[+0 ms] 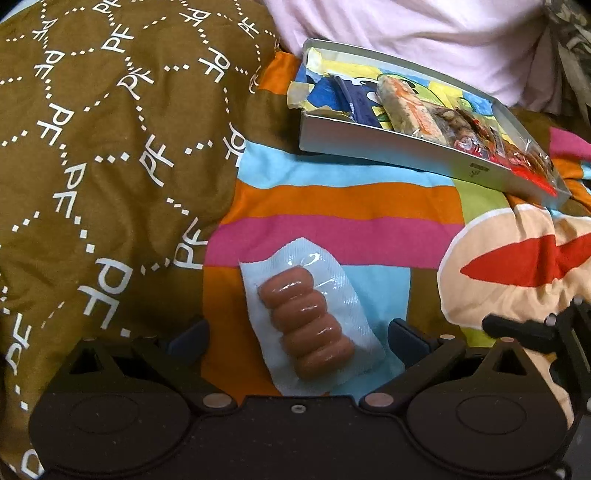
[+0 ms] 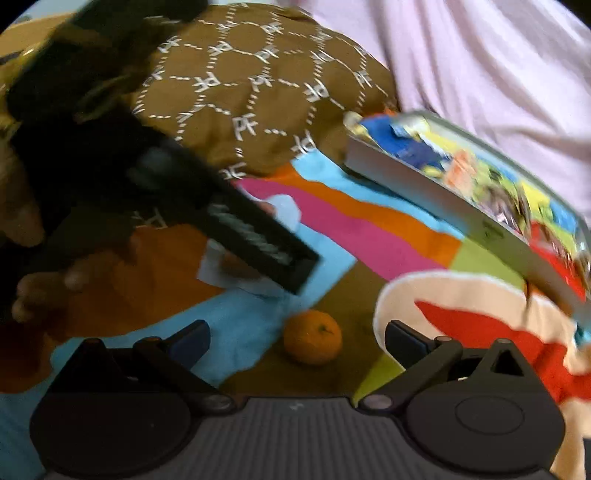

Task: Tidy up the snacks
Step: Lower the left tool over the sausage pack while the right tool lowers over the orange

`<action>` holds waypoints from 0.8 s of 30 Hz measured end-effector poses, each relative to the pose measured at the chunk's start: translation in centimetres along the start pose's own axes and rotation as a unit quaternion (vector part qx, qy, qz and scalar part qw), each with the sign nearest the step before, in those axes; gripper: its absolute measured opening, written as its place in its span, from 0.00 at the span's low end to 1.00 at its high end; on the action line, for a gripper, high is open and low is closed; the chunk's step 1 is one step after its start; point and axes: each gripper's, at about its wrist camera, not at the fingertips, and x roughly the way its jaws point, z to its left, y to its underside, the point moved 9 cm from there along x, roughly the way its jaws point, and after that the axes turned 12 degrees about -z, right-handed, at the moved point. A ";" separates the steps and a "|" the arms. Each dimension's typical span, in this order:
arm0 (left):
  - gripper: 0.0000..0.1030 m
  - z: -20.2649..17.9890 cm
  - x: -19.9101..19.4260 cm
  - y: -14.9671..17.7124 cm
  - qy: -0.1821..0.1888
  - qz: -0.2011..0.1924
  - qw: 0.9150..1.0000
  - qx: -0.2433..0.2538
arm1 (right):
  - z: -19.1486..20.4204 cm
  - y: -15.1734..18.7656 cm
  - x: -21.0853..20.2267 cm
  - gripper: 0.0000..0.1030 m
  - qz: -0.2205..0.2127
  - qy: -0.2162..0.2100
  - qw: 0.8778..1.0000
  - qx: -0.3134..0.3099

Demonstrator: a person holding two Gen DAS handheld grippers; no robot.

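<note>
The left gripper (image 1: pixel 297 332) hangs low over the striped blanket (image 1: pixel 332 206), its fingers spread wide with nothing between the pads. The sausage pack (image 1: pixel 306 321) lies flat on the blanket in the gap between them, touching neither finger; it is a clear sealed pouch with a row of small brown sausages, angled slightly so its far end leans left.

The right gripper (image 2: pixel 297 339) is also spread wide and empty, pointing forward and down at the blanket. An orange (image 2: pixel 313 341) sits on the blanket just ahead of it, roughly centred between the fingers but a little beyond their tips, stem scar turned up and to the right.

In the right wrist view the left gripper appears as a dark blurred body reaching in from the upper left, slanting down toward the pack, with a hand (image 2: pixel 44 288) wrapped around its grip; fingertips show at the left edge.

A shallow grey tray (image 1: pixel 369 144) rests tilted on the bedding beyond both grippers, to the right. It holds several wrapped snacks (image 1: pixel 417 110) laid side by side over a colourful printed lining. A brown quilt (image 1: pixel 92 147) with white letters bulges on the left, and pale pink cloth (image 1: pixel 424 33) lies behind the tray
</note>
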 end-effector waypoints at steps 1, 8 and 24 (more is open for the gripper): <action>0.99 -0.1 0.1 0.0 0.001 0.001 1.000 0.000 | 0.1 0.0 0.0 1.00 -0.002 -0.002 1.000 0.005; 0.99 -0.4 1.2 -0.6 -0.002 0.010 1.000 -0.017 | -0.7 0.5 1.0 0.97 0.012 -0.004 0.996 0.084; 0.66 -0.7 1.1 -0.5 -0.044 0.024 0.999 0.002 | -2.9 0.7 1.4 0.64 0.023 0.023 0.989 0.144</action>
